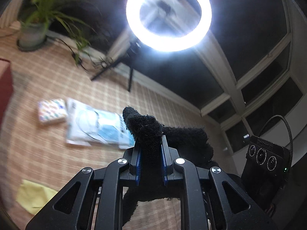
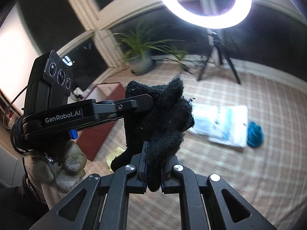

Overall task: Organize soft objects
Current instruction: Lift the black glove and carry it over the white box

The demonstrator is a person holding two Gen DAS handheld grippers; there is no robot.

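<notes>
A checked cloth (image 1: 48, 153) is covering the surface in front of you, lit by a ring light (image 1: 168, 16) at its far edge. You are holding a black fleece piece (image 2: 159, 115) up off the cloth between both tools: your right gripper (image 2: 153, 174) is clamping its lower end, and your left gripper (image 1: 150, 149) is pinching another fold of it. Beyond it, a plastic packet (image 1: 96, 128) is lying mid-cloth beside a patterned box (image 1: 51, 110), with teal yarn (image 2: 254, 134) near the packet's other end. A potted plant (image 1: 36, 26) is standing at the far edge.
</notes>
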